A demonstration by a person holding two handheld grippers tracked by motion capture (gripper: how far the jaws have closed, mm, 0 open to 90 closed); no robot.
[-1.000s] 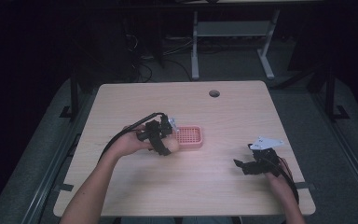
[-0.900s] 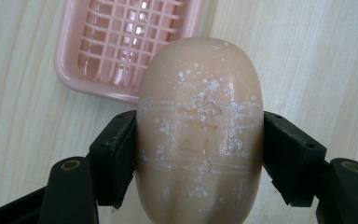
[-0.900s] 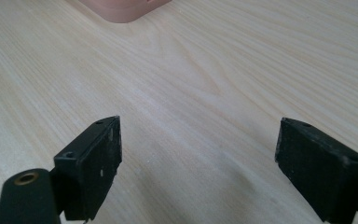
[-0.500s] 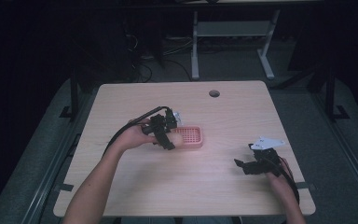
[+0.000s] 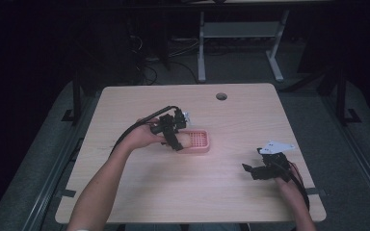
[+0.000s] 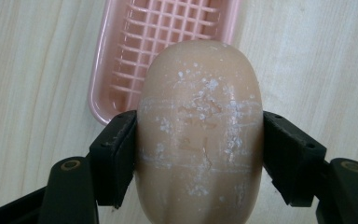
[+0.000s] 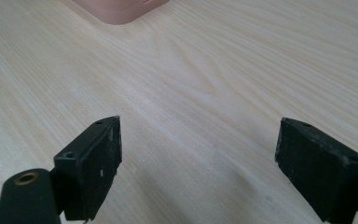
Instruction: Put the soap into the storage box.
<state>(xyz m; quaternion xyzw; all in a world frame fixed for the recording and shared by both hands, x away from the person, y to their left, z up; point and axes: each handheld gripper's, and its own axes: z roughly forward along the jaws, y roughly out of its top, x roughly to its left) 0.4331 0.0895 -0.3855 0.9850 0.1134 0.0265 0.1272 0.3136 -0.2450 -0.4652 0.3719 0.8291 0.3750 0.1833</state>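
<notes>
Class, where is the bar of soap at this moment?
The bar of soap is clamped in the left claw, held just over the near end of the pink soap dish, left of the table's middle in the high view.

Soap bar: tan-beige, flecked with white scuffs. Dish: pink, grid-slotted floor. Table: pale wood grain. Jaws: black.

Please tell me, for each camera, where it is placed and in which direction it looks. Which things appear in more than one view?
High view: above the person's side, facing forward and down on the table; both forearms, left claw, right claw.
Left gripper view: on the left claw, facing down; jaws clamp the soap over the pink dish.
Right gripper view: on the open right claw, low over the table.
Shared: dish corner, tabletop.
</notes>
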